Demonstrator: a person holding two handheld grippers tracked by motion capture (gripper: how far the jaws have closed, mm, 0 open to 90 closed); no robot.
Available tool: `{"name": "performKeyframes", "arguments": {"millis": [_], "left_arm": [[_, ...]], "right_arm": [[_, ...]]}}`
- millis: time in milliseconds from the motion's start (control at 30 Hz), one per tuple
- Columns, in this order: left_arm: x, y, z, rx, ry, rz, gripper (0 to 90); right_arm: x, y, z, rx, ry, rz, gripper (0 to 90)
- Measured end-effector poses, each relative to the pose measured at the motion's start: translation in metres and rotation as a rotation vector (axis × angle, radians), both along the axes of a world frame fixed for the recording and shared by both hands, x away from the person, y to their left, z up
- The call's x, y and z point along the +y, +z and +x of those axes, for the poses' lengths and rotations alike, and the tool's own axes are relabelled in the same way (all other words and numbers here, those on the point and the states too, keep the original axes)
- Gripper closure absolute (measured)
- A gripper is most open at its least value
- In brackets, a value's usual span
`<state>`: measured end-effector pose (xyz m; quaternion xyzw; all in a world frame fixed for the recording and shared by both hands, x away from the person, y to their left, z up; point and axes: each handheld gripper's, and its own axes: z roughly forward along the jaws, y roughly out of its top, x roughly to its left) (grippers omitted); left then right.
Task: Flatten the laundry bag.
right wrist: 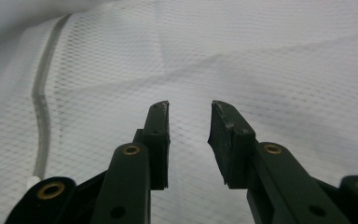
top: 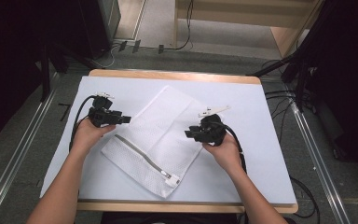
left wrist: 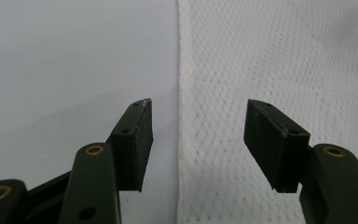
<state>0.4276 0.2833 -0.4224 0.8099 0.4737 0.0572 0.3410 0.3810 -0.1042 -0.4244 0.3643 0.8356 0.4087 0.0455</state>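
A white mesh laundry bag [top: 161, 135] with a grey zipper [top: 142, 156] lies flat and slanted on the white table sheet [top: 261, 121]. My left gripper [top: 127, 119] is at the bag's left edge, jaws wide apart and empty. In the left gripper view that gripper [left wrist: 198, 128] straddles the edge of the mesh bag [left wrist: 279, 70], with bare sheet [left wrist: 74, 65] on the left. My right gripper [top: 188, 134] hovers over the bag's right side, jaws apart. In the right gripper view that gripper [right wrist: 190, 119] holds nothing above the mesh bag [right wrist: 261, 60], the zipper [right wrist: 42, 98] running at the left.
The wooden table edge [top: 177, 74] borders the sheet at the back. Cables [top: 284, 100] and dark stand legs [top: 303, 70] are on the floor to the right. A metal rail [top: 23, 154] runs along the floor on the left.
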Motion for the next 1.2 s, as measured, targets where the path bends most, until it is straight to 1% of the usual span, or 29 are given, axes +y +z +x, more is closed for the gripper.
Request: {"name": "performKeyframes", "arguments": {"millis": [133, 200, 300, 433, 467, 500, 533, 567, 633, 700, 733, 800, 900, 967, 1033, 1067, 1133, 1167, 1200], "left_arm": [[-0.005, -0.004, 0.004, 0.012, -0.01, 0.007, 43.3], [-0.006, -0.006, 0.006, 0.016, -0.012, 0.008, 43.3], [-0.006, -0.01, 0.009, 0.021, -0.012, 0.012, 43.4], [-0.007, -0.016, 0.012, 0.027, -0.006, 0.017, 43.8], [-0.008, -0.017, 0.013, 0.031, -0.007, 0.012, 44.0], [-0.008, -0.019, 0.014, 0.027, -0.01, 0.013, 44.1], [-0.009, -0.02, 0.015, 0.021, -0.009, 0.017, 44.2], [-0.009, -0.021, 0.015, 0.015, -0.011, 0.012, 44.6], [-0.008, -0.021, 0.016, 0.018, -0.01, -0.017, 44.8], [-0.009, -0.022, 0.016, 0.009, -0.018, 0.005, 45.1], [-0.01, -0.023, 0.016, 0.014, -0.02, 0.01, 45.2], [-0.011, -0.024, 0.017, 0.021, -0.023, 0.015, 45.2], [-0.012, -0.026, 0.017, 0.02, -0.024, 0.022, 45.4], [-0.013, -0.026, 0.017, 0.02, -0.021, 0.019, 45.5], [-0.013, -0.026, 0.017, 0.02, -0.021, 0.018, 45.9], [-0.013, -0.026, 0.017, 0.023, -0.022, 0.012, 46.7], [-0.014, -0.027, 0.017, 0.023, -0.035, 0.008, 50.0], [-0.015, -0.027, 0.017, 0.028, -0.043, 0.008, 53.0], [-0.017, -0.027, 0.016, 0.032, -0.045, 0.002, 55.7]], "right_arm": [[-0.013, -0.006, 0.004, 0.005, -0.043, -0.013, 68.6], [-0.019, -0.009, 0.005, -0.001, -0.062, -0.022, 67.1], [-0.029, -0.013, 0.008, -0.005, -0.099, -0.024, 66.7], [-0.04, -0.021, 0.014, 0.009, -0.147, -0.035, 65.4], [-0.043, -0.023, 0.015, 0.02, -0.165, -0.039, 65.0], [-0.045, -0.026, 0.017, 0.019, -0.174, -0.046, 64.6], [-0.047, -0.028, 0.018, 0.031, -0.186, -0.05, 64.6], [-0.048, -0.03, 0.019, 0.038, -0.199, -0.054, 64.1], [-0.051, -0.033, 0.021, 0.045, -0.216, -0.064, 63.6], [-0.053, -0.036, 0.023, 0.052, -0.233, -0.068, 62.2], [-0.053, -0.037, 0.024, 0.055, -0.24, -0.072, 61.3], [-0.055, -0.04, 0.025, 0.051, -0.256, -0.09, 59.4], [-0.056, -0.043, 0.026, 0.041, -0.287, -0.11, 58.1], [-0.057, -0.044, 0.026, 0.034, -0.296, -0.132, 57.3], [-0.057, -0.044, 0.026, 0.025, -0.293, -0.134, 56.1], [-0.056, -0.045, 0.026, 0.021, -0.288, -0.138, 55.7], [-0.054, -0.045, 0.025, 0.02, -0.303, -0.14, 55.9], [-0.052, -0.046, 0.024, 0.01, -0.306, -0.143, 57.4], [-0.051, -0.046, 0.024, -0.009, -0.304, -0.161, 59.2]]}}
